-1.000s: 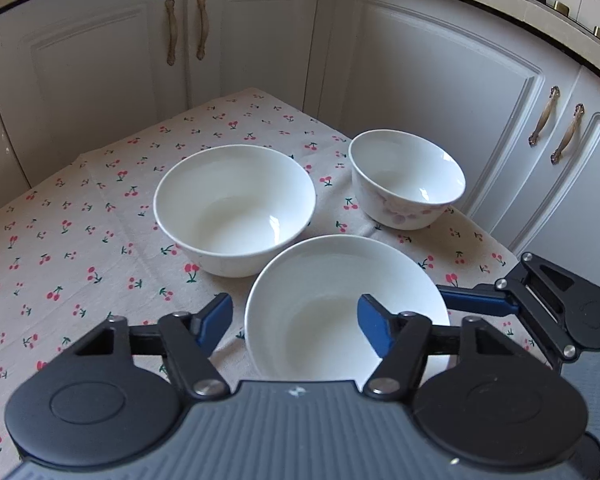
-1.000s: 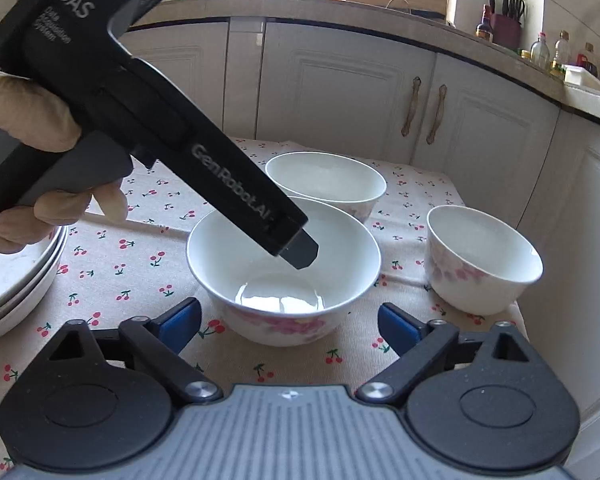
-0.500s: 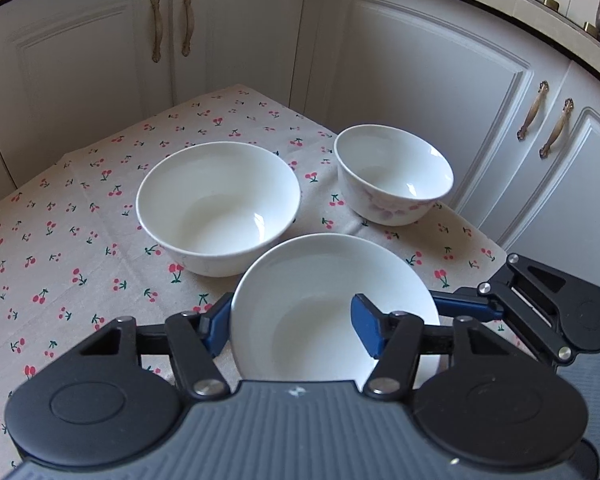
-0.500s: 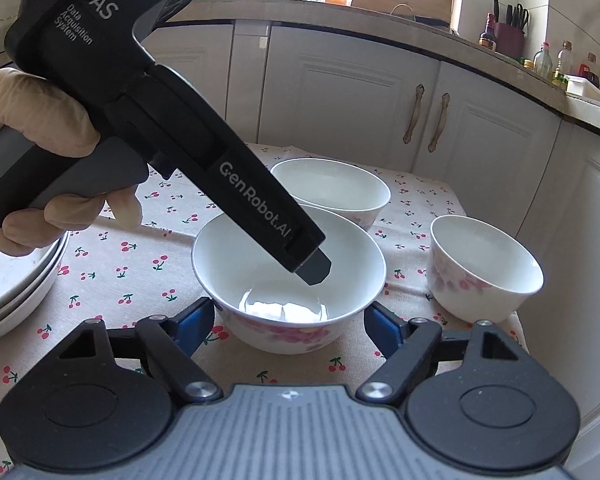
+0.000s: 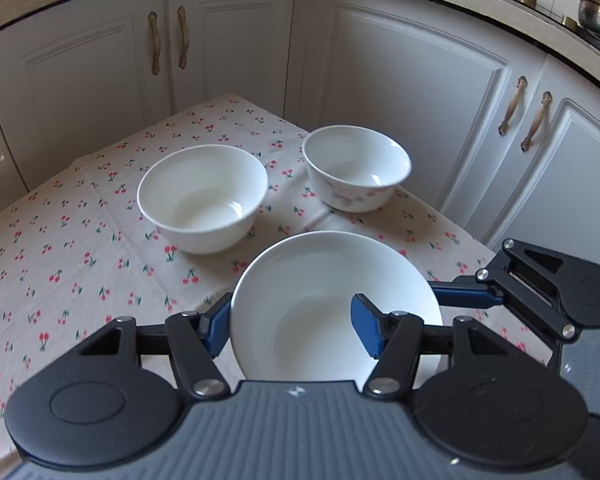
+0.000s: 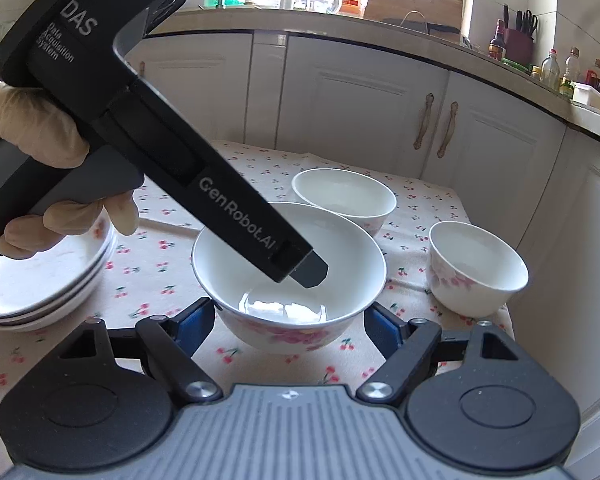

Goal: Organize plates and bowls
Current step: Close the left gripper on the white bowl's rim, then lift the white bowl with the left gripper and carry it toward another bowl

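Observation:
A white bowl with pink flowers (image 6: 352, 264) is held by both grippers just above the cherry-print tablecloth (image 6: 160, 272). My left gripper (image 5: 290, 328) is shut on its wall, one pad outside and the other pad inside the bowl (image 5: 332, 280). In the right wrist view that left gripper (image 6: 306, 272) slants down into the bowl, held by a gloved hand (image 6: 28, 140). My right gripper (image 6: 288, 318) is shut on the bowl's two outer sides. One of its blue fingers (image 5: 464, 294) shows against the bowl's right side.
Two more bowls stand on the cloth beyond: a plain white one (image 5: 202, 200) and a smaller flowered one (image 5: 356, 168), the latter near the table's right edge. A stack of plates (image 6: 48, 280) sits at the left. White cabinets (image 5: 380, 80) close off the back.
Both grippers' jaws narrowed onto the flowered bowl, then rose with it. The two standing bowls now lie farther from the left gripper.

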